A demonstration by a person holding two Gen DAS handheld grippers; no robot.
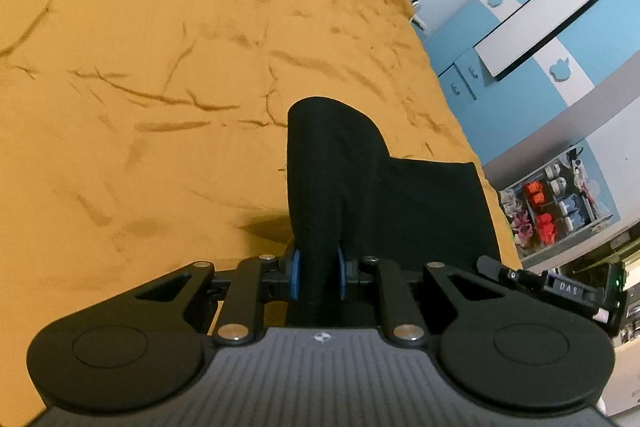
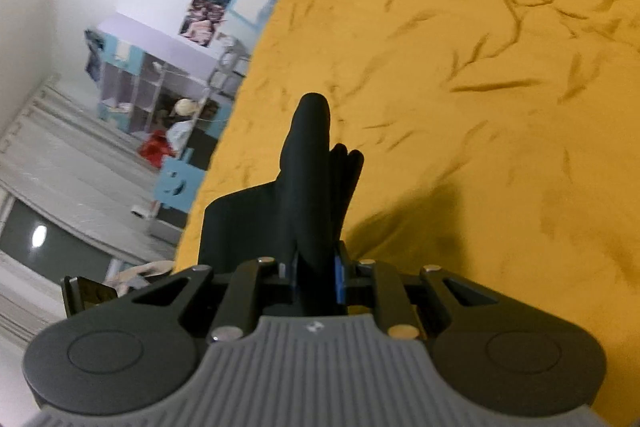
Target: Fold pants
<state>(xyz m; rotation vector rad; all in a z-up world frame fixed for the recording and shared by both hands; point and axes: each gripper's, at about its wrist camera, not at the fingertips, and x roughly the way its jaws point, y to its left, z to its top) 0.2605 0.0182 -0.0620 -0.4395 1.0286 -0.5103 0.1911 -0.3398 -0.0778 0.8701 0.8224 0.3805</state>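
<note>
The black pants [image 1: 360,187] are lifted over a bed with a wrinkled mustard-yellow sheet [image 1: 160,67]. My left gripper [image 1: 318,273] is shut on a thick fold of the black cloth, which stands up between its blue pads and spreads out to the right. In the right wrist view, my right gripper [image 2: 316,273] is shut on another bunch of the pants [image 2: 308,179], with several layers of fabric rising from between its blue pads and a flap hanging to the left. The yellow sheet [image 2: 460,87] lies below and to the right, darkened by a shadow beside the gripper.
The bed edge runs along the right of the left wrist view, beside blue and white cabinets [image 1: 540,39] and a shelf of small items [image 1: 552,203]. In the right wrist view, the bed edge is on the left, with shelves [image 2: 160,95] and floor beyond.
</note>
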